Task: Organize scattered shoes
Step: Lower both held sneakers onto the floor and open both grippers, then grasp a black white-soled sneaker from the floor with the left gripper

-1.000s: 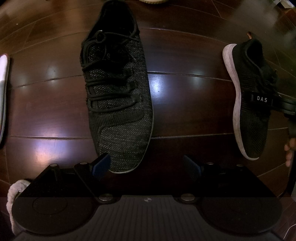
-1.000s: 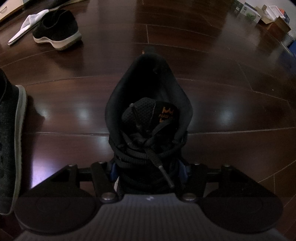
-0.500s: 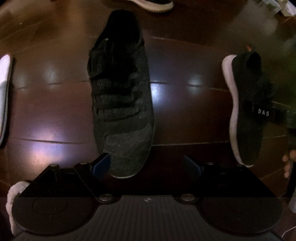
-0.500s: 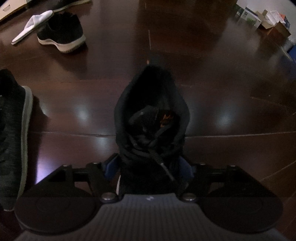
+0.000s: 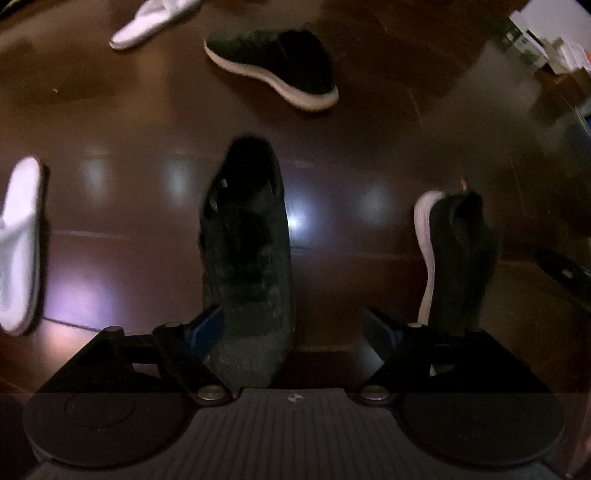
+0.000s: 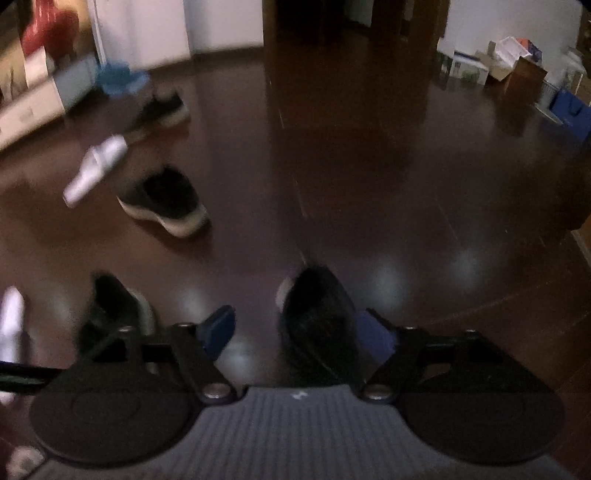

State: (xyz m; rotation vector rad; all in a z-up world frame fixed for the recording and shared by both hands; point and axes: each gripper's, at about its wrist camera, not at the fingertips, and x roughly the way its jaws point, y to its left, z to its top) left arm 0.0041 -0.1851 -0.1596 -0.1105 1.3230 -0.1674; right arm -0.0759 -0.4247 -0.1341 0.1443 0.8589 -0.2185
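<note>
Both views are blurred and dim. In the left wrist view the left tongs (image 5: 293, 326) are seen spread wide apart, nothing clamped; a black knit shoe (image 5: 245, 258) lies on the dark wooden floor (image 5: 110, 236), its toe end against the left finger and well short of the right one. A black shoe with a white sole (image 5: 456, 258) is observed to the right, apart from it. A further black white-soled shoe (image 5: 277, 68) and a white slipper (image 5: 147, 22) lie beyond; another white slipper (image 5: 18, 243) is noted at the left edge.

In the right wrist view the right tongs (image 6: 297, 332) are likewise parted and empty. The white-soled black shoe (image 6: 317, 328) is seen between the fingers, close beside the right one; contact cannot be determined. Boxes (image 6: 509, 66) stand along the far wall.
</note>
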